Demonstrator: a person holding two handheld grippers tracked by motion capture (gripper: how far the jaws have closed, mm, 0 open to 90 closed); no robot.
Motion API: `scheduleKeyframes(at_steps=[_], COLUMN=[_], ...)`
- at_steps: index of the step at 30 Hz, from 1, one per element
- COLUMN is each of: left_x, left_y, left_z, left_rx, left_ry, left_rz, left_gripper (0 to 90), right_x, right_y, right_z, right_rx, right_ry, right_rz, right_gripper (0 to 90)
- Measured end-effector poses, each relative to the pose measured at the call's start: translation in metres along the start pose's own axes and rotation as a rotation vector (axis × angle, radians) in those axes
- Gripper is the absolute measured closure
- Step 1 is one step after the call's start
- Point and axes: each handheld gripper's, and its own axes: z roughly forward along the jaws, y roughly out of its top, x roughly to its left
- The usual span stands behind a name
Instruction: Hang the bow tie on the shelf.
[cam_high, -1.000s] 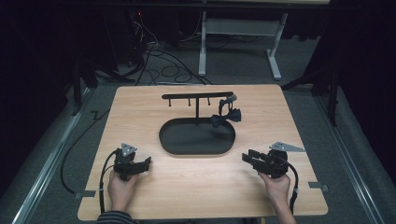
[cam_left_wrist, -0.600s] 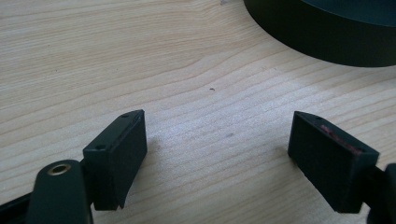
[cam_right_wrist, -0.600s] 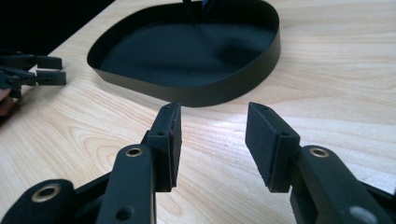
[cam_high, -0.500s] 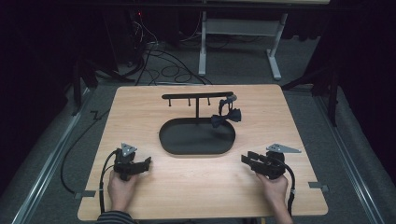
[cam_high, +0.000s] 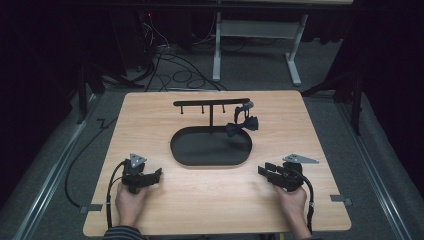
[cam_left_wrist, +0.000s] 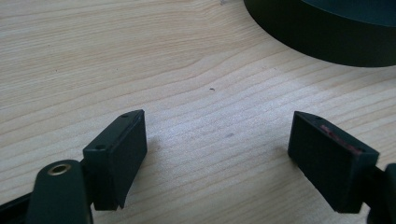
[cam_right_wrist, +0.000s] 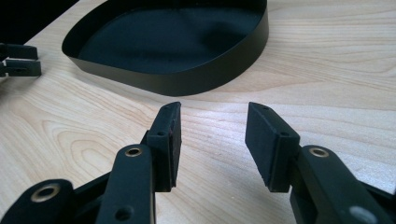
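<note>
Black oval tray (cam_high: 210, 149) sits mid-table on the light wood table (cam_high: 150, 115), and everything below is placed against it. A T-shaped black stand (cam_high: 211, 104) rises from the tray's far edge; its crossbar carries small hooks, too small to count. A black bow tie (cam_high: 242, 125) hangs off the bar's right end, above the tray's far-right rim — strap detail is lost in the dark.

Left gripper (cam_high: 150, 176) rests on the wood near and left of the tray, held by the left hand (cam_high: 130, 200); its jaws stand wide apart with nothing between them. In the left gripper view (cam_left_wrist: 217, 154) the tray (cam_left_wrist: 322, 35) is cut off at the top-right corner, so just a curved wall shows.

Right gripper (cam_high: 266, 171) lies near and right of the tray, in the right hand (cam_high: 292, 202), jaws parted and empty. In the right gripper view (cam_right_wrist: 212, 140) the tray (cam_right_wrist: 187, 77) sits just ahead, inside dark and hard to read; the left gripper's tips (cam_right_wrist: 18, 59) poke in at the left edge, cropped.

Floor beyond the tray is dim — cables (cam_high: 175, 70) and white table legs (cam_high: 255, 50) barely make out.
</note>
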Motion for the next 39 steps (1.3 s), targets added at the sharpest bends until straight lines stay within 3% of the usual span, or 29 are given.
scheduleKeyframes(at_steps=[12, 23, 39], left_x=[0.0, 0.0, 0.0], left_y=[0.0, 0.0, 0.0], left_z=[0.0, 0.0, 0.0], left_rx=[0.0, 0.0, 0.0], left_ry=[0.0, 0.0, 0.0], left_rz=[0.0, 0.0, 0.0], left_gripper=[19.9, 19.9, 19.9], right_x=[-0.002, -0.001, 0.0], right_y=[-0.002, -0.002, -0.003], right_z=[0.01, 0.018, 0.025], right_rx=[0.02, 0.046, 0.071], right_ry=[-0.03, -0.089, -0.135], right_rz=[-0.001, -0.032, -0.056], right_gripper=[57.6, 57.5, 55.0])
